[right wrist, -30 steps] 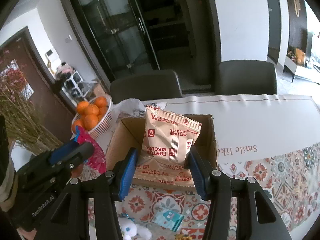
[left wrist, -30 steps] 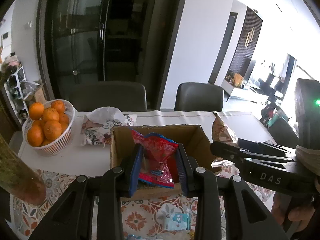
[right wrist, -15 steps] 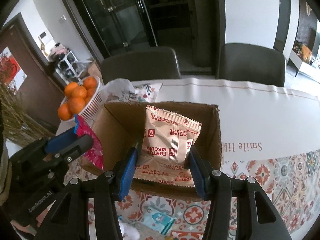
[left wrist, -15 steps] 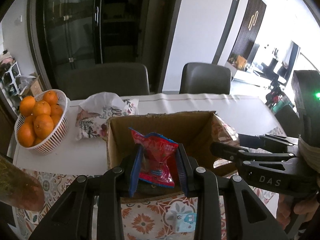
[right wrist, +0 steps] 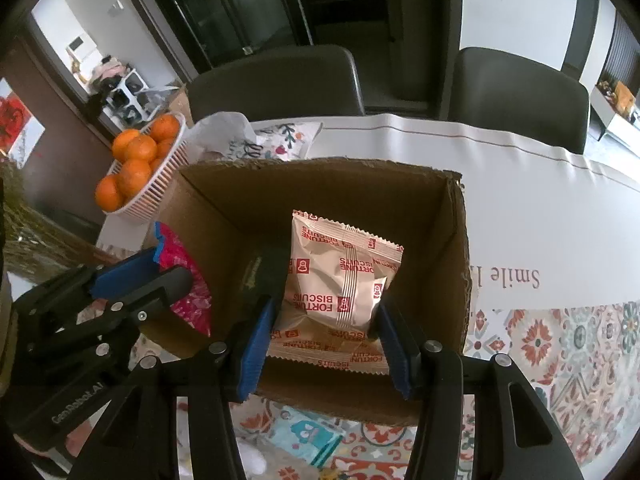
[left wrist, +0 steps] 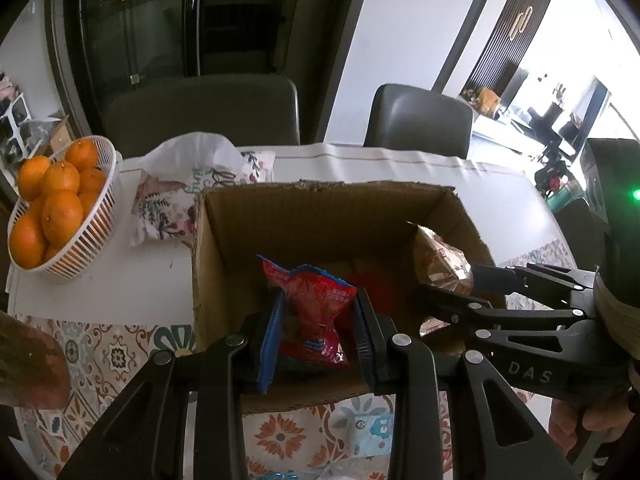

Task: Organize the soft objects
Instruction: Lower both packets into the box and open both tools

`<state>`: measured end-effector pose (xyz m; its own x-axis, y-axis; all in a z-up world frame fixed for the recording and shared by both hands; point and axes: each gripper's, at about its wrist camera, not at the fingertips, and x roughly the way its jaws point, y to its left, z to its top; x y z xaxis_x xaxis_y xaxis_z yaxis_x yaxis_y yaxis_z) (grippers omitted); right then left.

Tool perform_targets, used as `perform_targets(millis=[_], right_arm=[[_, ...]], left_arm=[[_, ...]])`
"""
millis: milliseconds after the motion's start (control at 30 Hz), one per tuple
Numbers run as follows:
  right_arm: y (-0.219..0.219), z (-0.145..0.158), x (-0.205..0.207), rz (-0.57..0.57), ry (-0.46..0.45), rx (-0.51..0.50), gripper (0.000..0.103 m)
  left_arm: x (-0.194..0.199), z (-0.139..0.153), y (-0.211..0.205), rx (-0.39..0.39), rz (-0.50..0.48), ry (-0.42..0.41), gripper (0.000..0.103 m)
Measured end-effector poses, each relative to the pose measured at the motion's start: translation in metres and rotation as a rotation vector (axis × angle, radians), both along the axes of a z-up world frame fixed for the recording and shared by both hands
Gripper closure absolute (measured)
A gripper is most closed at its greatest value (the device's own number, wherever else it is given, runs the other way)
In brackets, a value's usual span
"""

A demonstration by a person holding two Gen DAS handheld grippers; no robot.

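Observation:
An open cardboard box [left wrist: 320,204] [right wrist: 320,184] stands on the table. My left gripper [left wrist: 318,322] is shut on a red snack packet [left wrist: 314,312] and holds it over the box's near left part; the packet also shows in the right wrist view [right wrist: 186,280]. My right gripper [right wrist: 326,326] is shut on a beige Fortune Biscuits packet [right wrist: 340,276] and holds it over the box's opening; that packet shows in the left wrist view [left wrist: 440,264] at the box's right side.
A white basket of oranges [left wrist: 52,208] [right wrist: 136,164] stands left of the box. A floral cloth bag [left wrist: 192,184] [right wrist: 256,136] lies behind it. A small blue-and-white packet [left wrist: 370,434] [right wrist: 308,436] lies in front of the box. Two dark chairs [right wrist: 276,80] stand behind the table.
Both grippers have moved forward and over the box, still holding their packets. The box now looks larger and its inside shows.

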<state>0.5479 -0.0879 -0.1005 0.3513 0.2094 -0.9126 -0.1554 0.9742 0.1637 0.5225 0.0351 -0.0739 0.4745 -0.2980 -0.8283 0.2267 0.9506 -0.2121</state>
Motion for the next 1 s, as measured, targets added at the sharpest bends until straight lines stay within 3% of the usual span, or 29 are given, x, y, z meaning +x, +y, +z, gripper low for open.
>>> perform_targets(millis=[200, 333, 1000], right_arm=[[-0.001, -0.006, 0.003, -0.021, 0.015, -0.011, 0.046], [-0.002, -0.009, 0.004, -0.036, 0.040, -0.008, 0.040], [0.004, 0.047, -0.048, -0.023, -0.109, -0.054, 0.040]], left_arm=[[0.001, -0.007, 0.002, 0.009, 0.003, 0.038, 0.067], [-0.002, -0.006, 0.003, 0.022, 0.010, 0.030, 0.052], [-0.060, 0.037, 0.012, 0.055, 0.045, -0.023, 0.045]])
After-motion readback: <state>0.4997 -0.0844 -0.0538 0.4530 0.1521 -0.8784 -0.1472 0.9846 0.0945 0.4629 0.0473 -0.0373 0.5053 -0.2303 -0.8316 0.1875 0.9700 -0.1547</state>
